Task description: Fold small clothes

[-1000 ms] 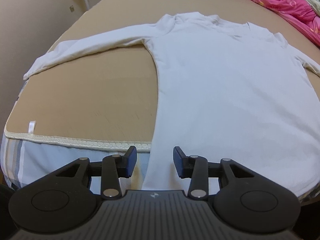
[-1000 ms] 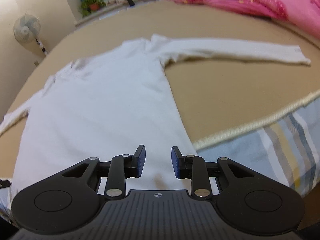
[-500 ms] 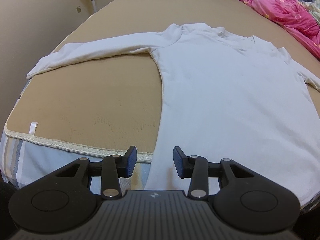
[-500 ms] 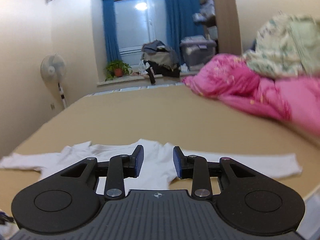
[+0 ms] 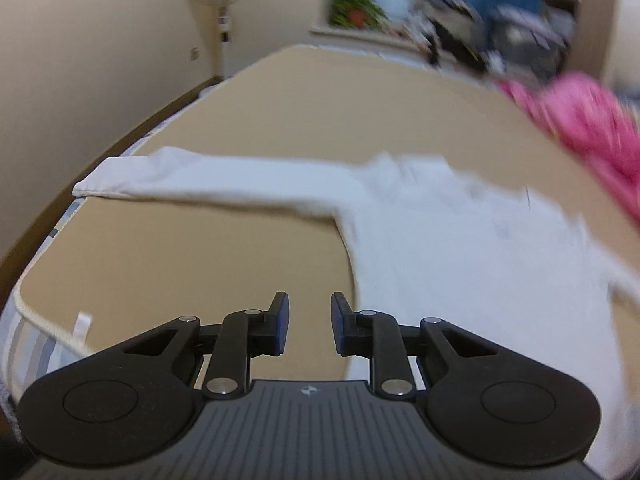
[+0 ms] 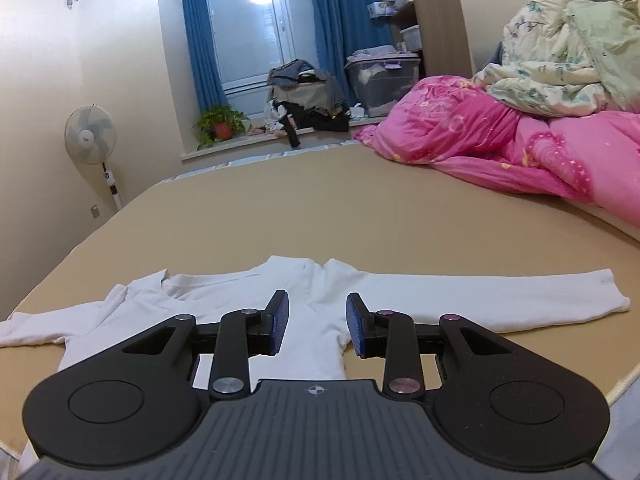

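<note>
A white long-sleeved shirt (image 5: 460, 248) lies flat on the tan bed cover, its sleeves spread out to both sides. It also shows in the right wrist view (image 6: 312, 312). My left gripper (image 5: 306, 322) is open and empty, above the bed cover just left of the shirt's body, below the left sleeve (image 5: 208, 184). My right gripper (image 6: 316, 326) is open and empty, held level above the shirt's right side near the armpit; the right sleeve (image 6: 500, 298) stretches away to the right.
A pink quilt (image 6: 500, 144) and a pale floral quilt (image 6: 568, 48) are piled at the bed's far right. A standing fan (image 6: 90, 136), a potted plant (image 6: 222, 124) and a clothes pile (image 6: 308, 96) stand beyond the bed. The bed's corded edge (image 5: 48, 328) runs near left.
Both grippers have tilted up and moved forward over the shirt. The left view, now blurred, has swung from the hem towards the left sleeve. The right jaws have opened slightly wider.
</note>
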`<state>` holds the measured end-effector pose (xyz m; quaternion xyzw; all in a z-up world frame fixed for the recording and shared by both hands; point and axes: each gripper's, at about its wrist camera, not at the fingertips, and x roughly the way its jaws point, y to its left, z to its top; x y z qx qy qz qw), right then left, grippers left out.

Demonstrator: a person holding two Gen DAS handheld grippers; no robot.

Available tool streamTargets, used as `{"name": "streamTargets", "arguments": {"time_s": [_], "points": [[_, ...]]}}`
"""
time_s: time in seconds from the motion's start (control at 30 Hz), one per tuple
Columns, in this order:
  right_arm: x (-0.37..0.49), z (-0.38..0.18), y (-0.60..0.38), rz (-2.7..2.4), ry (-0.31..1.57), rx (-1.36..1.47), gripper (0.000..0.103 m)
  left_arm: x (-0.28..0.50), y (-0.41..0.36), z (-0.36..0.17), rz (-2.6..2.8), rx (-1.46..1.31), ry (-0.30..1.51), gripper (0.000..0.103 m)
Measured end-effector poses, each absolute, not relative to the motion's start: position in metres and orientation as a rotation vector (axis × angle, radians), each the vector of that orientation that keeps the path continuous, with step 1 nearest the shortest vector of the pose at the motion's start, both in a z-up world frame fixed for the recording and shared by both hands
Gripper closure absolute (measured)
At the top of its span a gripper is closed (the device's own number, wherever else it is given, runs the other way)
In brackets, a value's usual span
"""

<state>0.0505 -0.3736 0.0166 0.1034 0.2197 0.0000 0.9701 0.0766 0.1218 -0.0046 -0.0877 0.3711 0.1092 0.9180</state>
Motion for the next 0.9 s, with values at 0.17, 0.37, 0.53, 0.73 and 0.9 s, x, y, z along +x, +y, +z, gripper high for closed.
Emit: {"name": "streamTargets", "arguments": {"time_s": [0.17,0.37,0.53,0.73,0.9], "points": [[0.060,0.011,-0.364,0.008,0.467,0.177,0.069,0.155,0.199,0.008,0.315,-0.235,0.730,0.078],[0.076,0.003,-0.361,0.000,0.524,0.168,0.069,0.213,0.309,-0.039,0.472,-0.365,0.738,0.078],[0.086,-0.007,-0.354,-0.003,0.556,0.136,0.069,0.216,0.392,-0.067,0.544,-0.609,0.756,0.065],[0.098,-0.016,-0.348,0.000,0.594,0.087,0.069,0.210,0.449,-0.100,0.592,-0.857,0.739,0.064],[0.106,-0.022,-0.343,0.017,0.622,0.065,0.069,0.221,0.456,-0.102,0.613,-0.813,0.695,0.065]]}}
